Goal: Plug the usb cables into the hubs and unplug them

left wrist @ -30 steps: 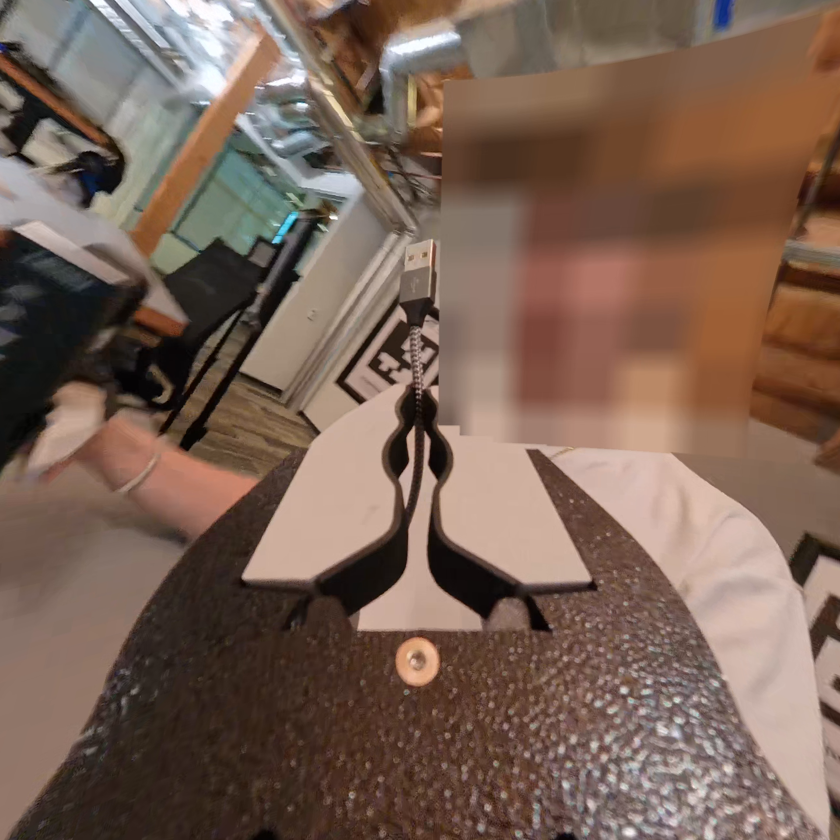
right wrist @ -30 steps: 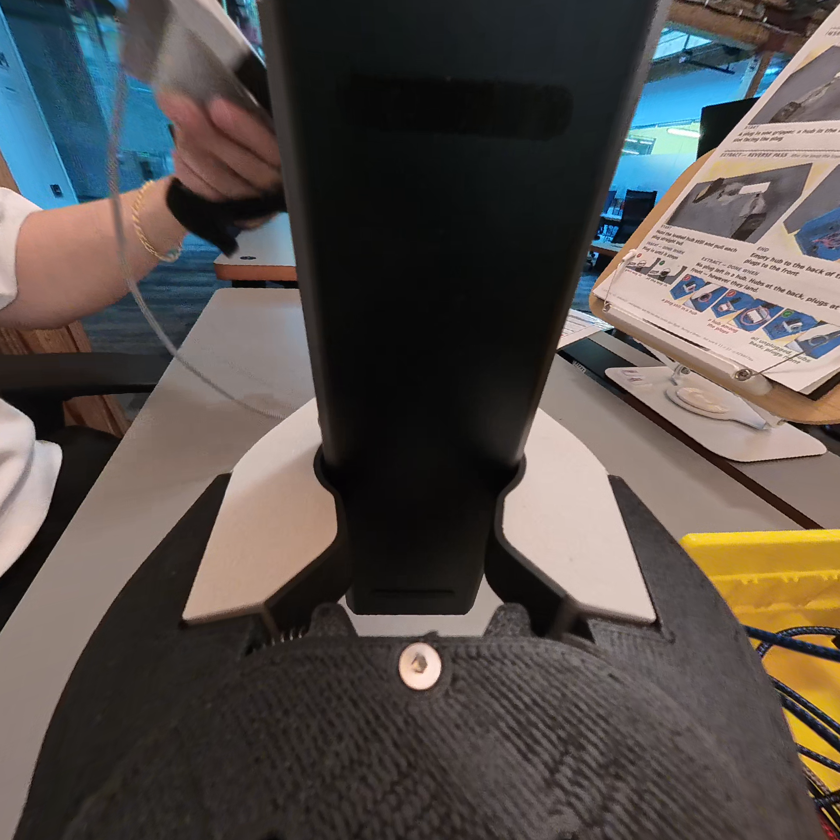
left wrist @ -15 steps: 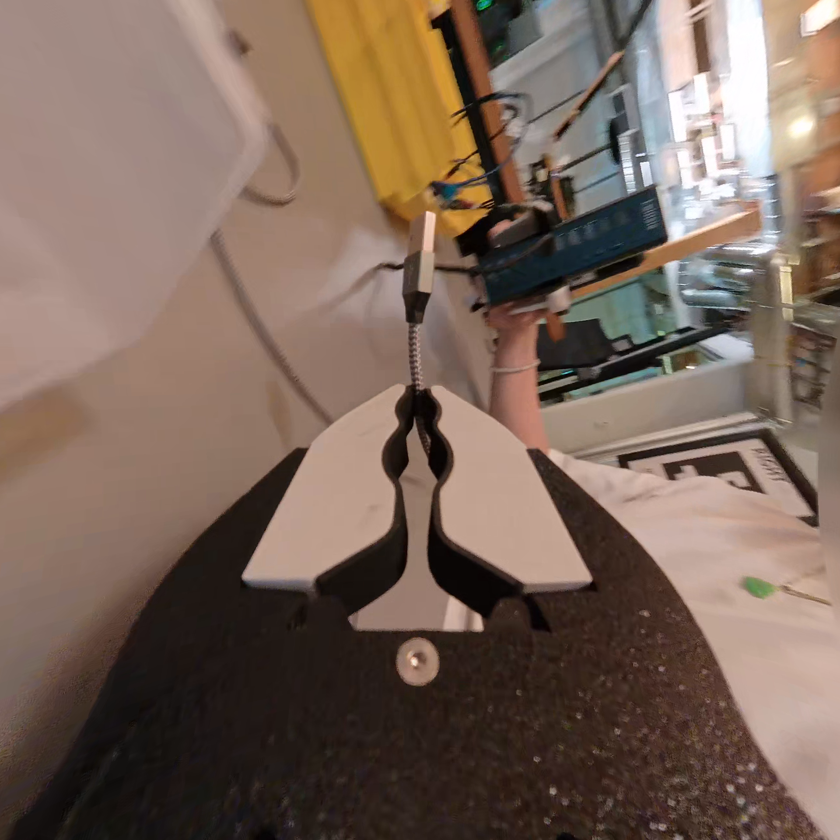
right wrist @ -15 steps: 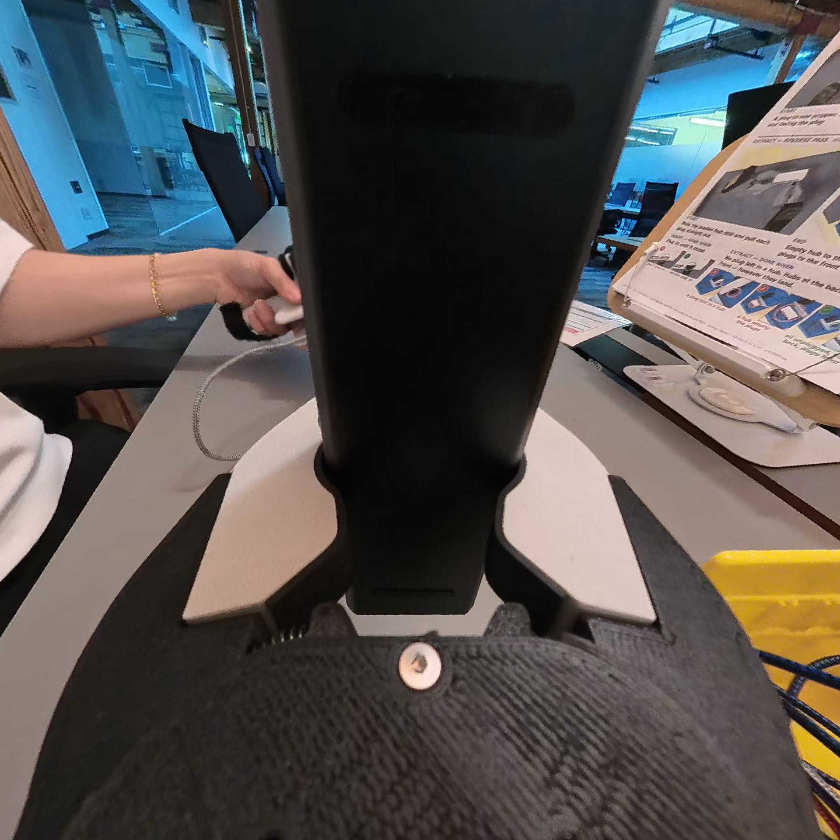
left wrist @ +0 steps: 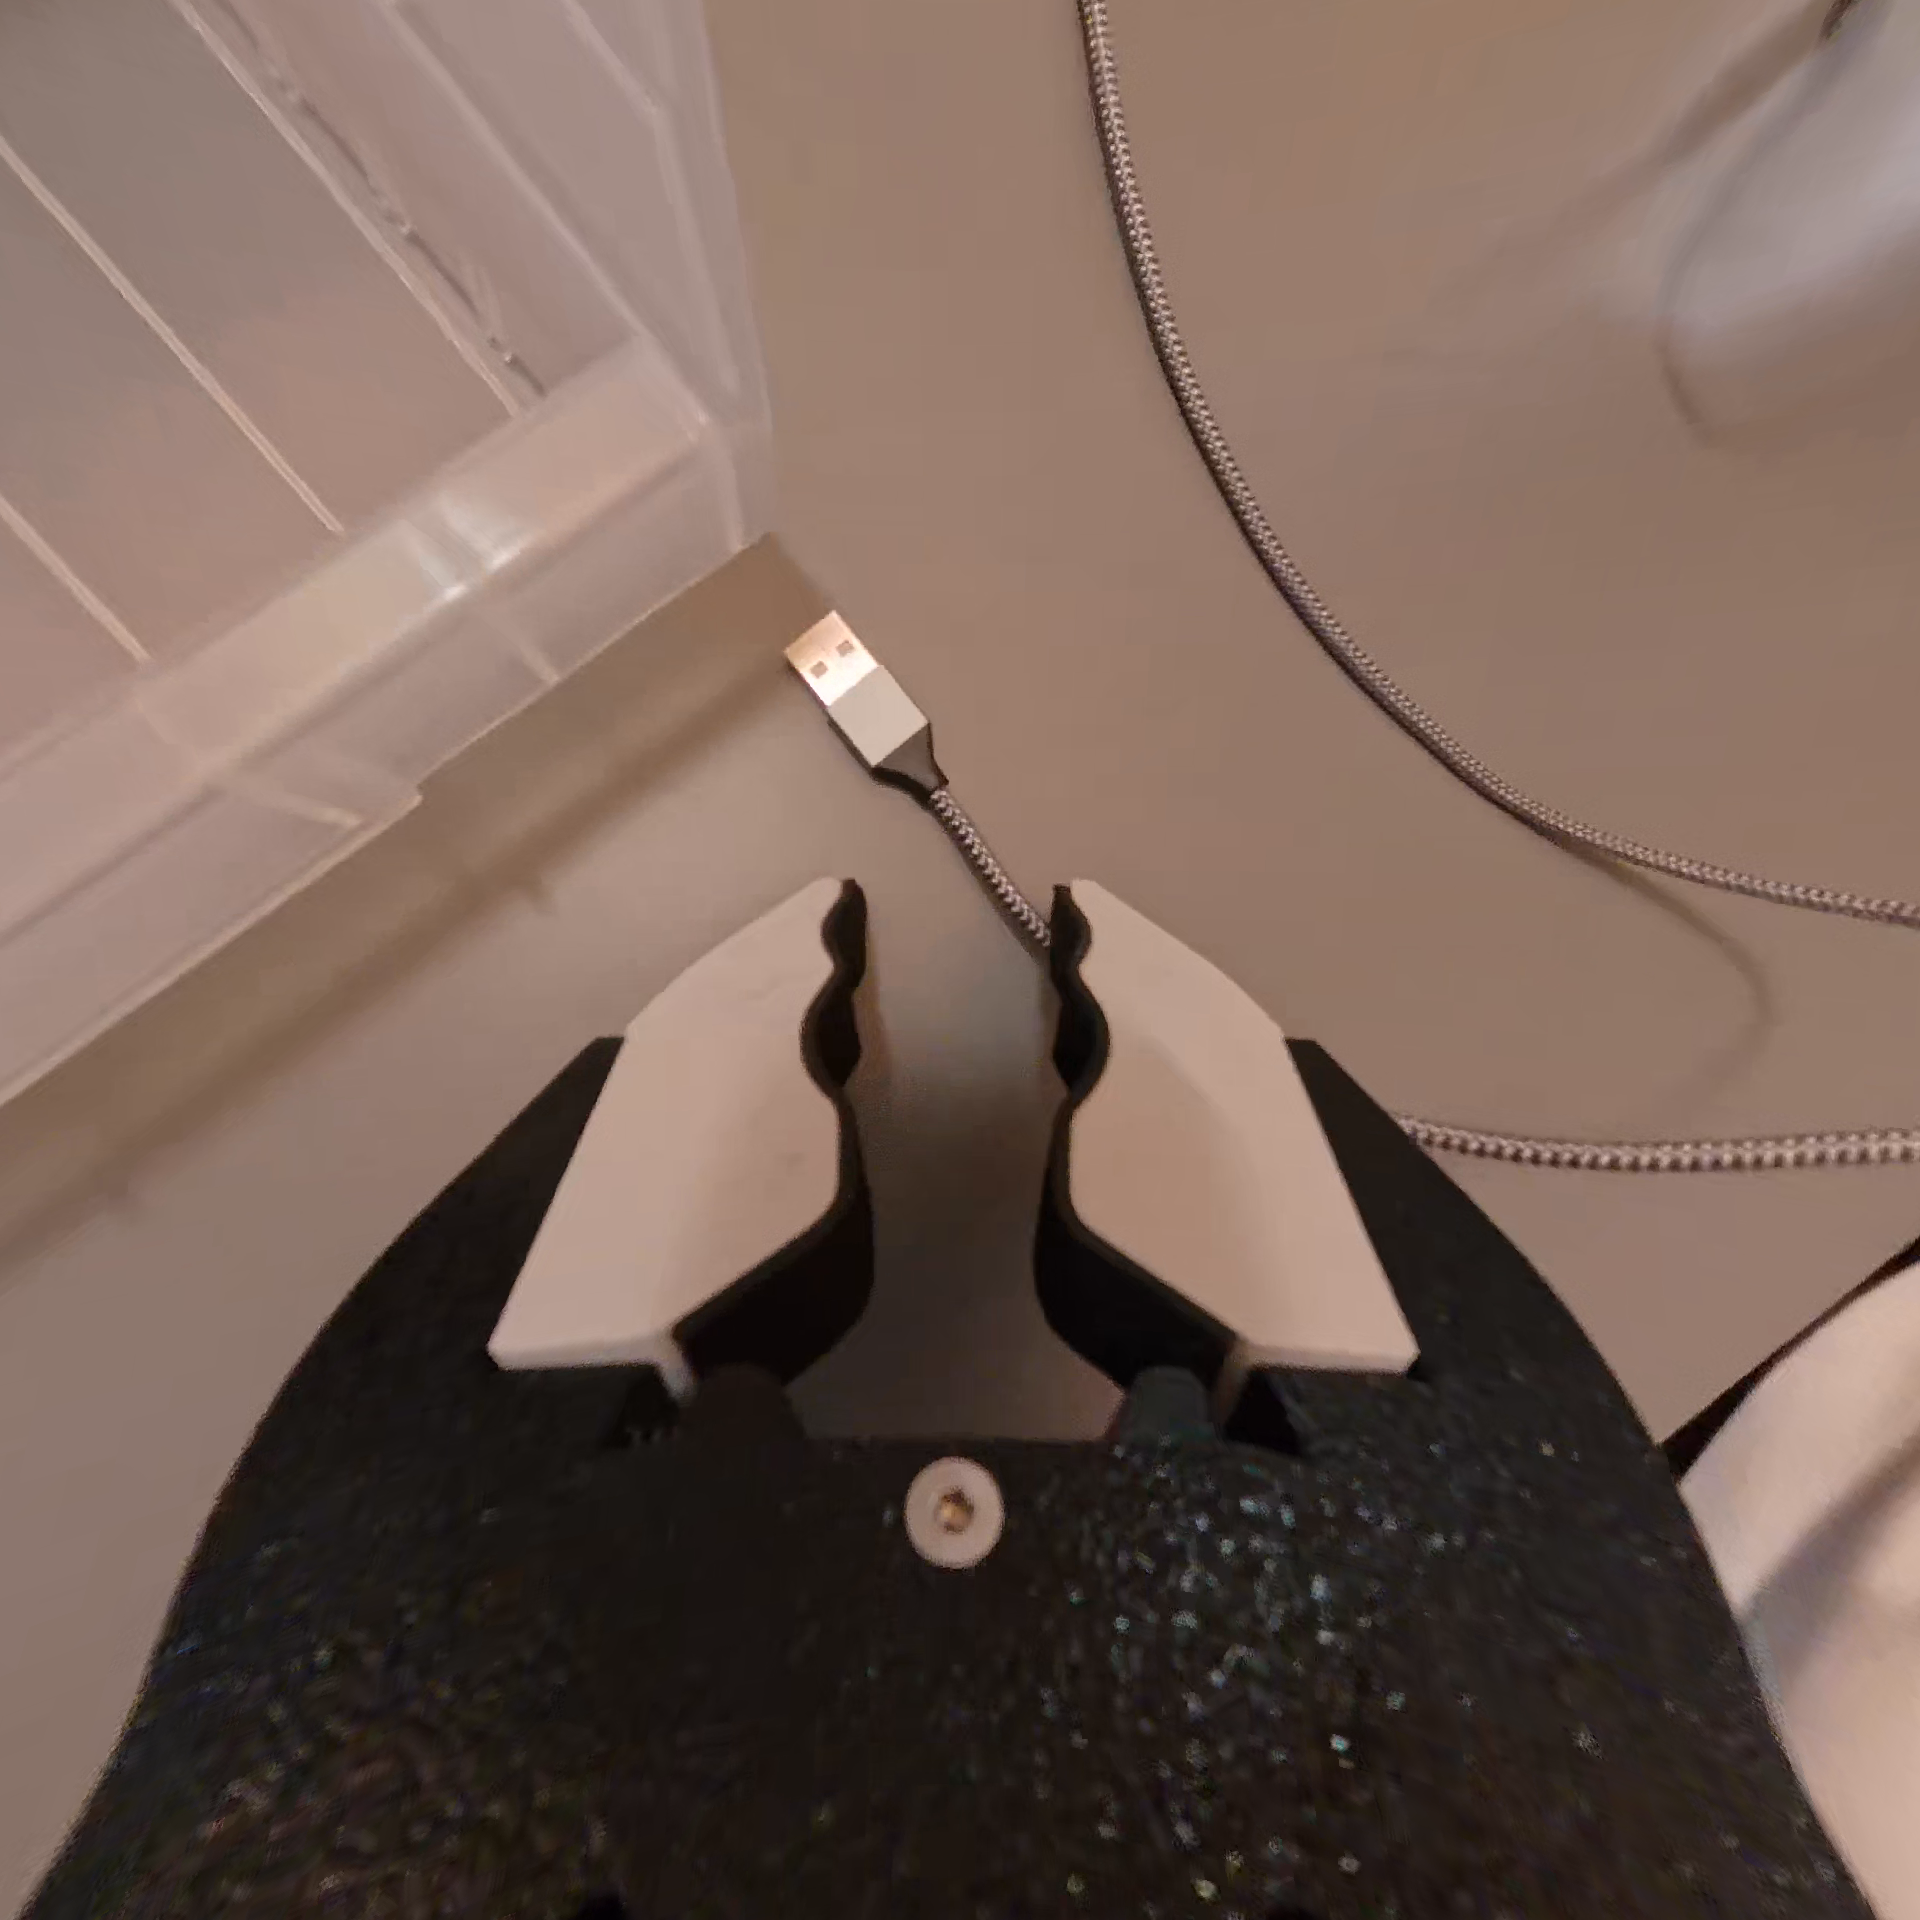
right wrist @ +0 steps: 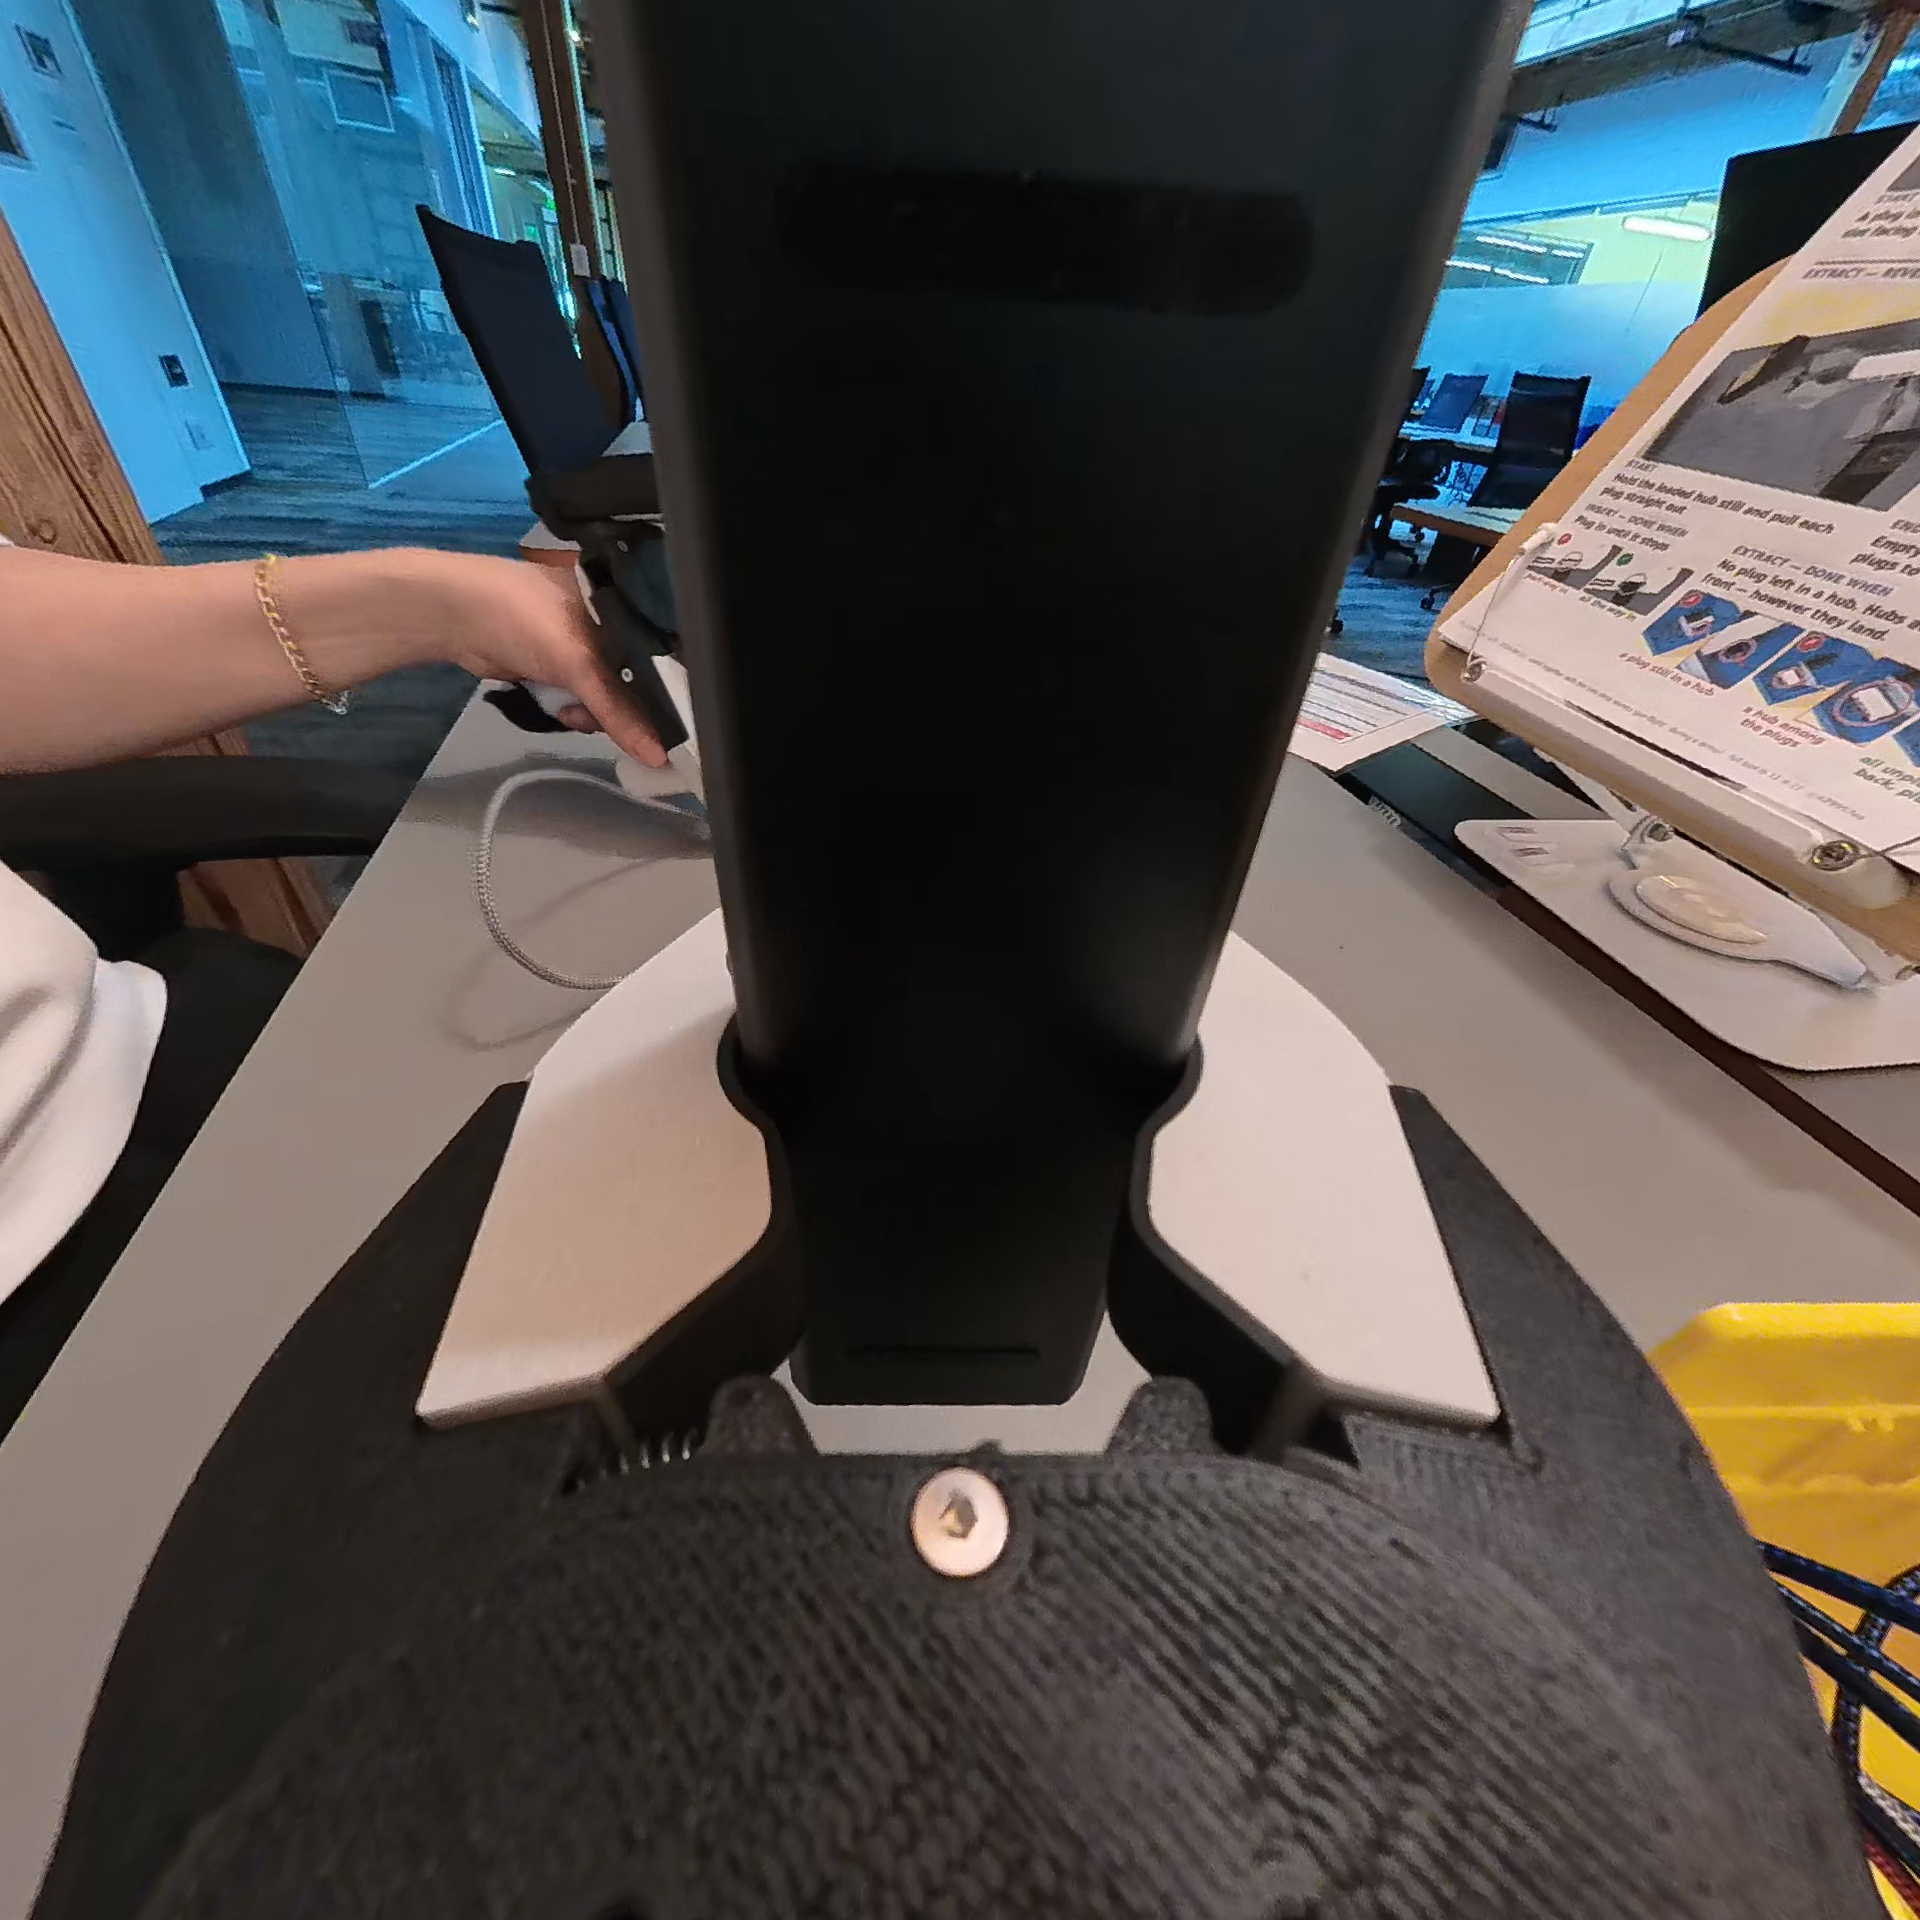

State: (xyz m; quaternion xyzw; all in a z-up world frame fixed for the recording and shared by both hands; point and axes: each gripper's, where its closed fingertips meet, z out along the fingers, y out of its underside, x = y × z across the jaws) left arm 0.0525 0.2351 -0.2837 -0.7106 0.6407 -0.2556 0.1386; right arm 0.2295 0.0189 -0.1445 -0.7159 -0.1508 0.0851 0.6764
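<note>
Lying loose on the grey table (left wrist: 1351, 468), the silver USB plug (left wrist: 854, 698) sits just ahead of the left gripper (left wrist: 954, 914), whose jaws gape wide, its braided cable (left wrist: 992, 875) brushing the right-hand finger. The right gripper (right wrist: 961, 1049) clamps an upright black hub (right wrist: 1018, 623).

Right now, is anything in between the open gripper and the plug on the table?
No. The left gripper is open and the plug lies just ahead; only its own cable runs between them.
</note>
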